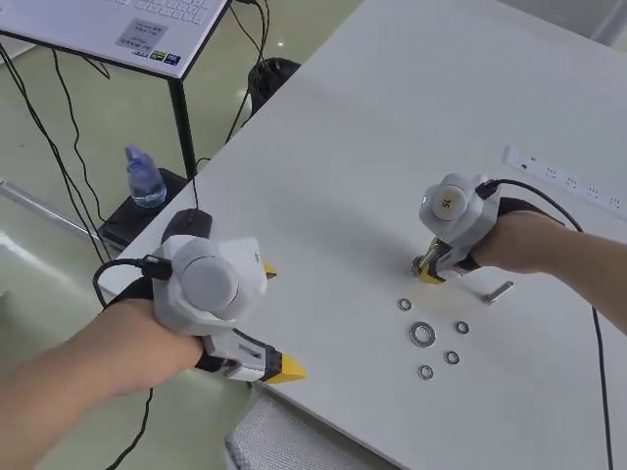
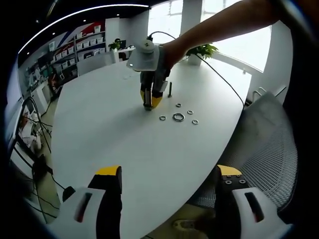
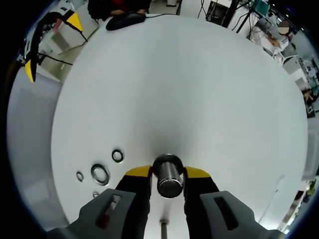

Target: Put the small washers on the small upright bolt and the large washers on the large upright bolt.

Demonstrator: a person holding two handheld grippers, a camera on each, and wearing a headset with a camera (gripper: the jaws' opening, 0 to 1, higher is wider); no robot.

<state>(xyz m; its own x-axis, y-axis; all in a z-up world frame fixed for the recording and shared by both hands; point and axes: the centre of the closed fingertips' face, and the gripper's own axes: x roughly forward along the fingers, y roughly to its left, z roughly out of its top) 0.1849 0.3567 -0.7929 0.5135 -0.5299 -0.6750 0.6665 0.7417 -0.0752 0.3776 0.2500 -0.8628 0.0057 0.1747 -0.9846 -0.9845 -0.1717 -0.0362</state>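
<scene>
- Clamping the large bolt (image 3: 169,175), the right gripper (image 1: 429,272) hides most of it. The right gripper view shows only its round metal end between the yellow jaws, and I cannot tell if the bolt touches the desk (image 1: 392,147).
- The left gripper (image 2: 169,173) hangs at the near edge of the desk with its jaws wide apart and nothing between them.
- The small bolt (image 1: 498,291) is just beside the right gripper. It looks upright in the left gripper view, but from the head view this is hard to judge.
- One large washer (image 1: 422,335) and four small washers (image 1: 405,305) lie flat and loose on the desk, near both bolts and apart from each other. In the right gripper view one small washer is half covered by the jaw.
- The desk is white and smooth, with a white power strip (image 1: 563,176) near its far side.
- A laptop (image 1: 147,29) on a stand is cut off at the top, and a water bottle (image 1: 144,178) stands lower, beside the desk.
- The left gripper view adds a grey mesh chair (image 2: 269,149), bright windows and shelves behind.
</scene>
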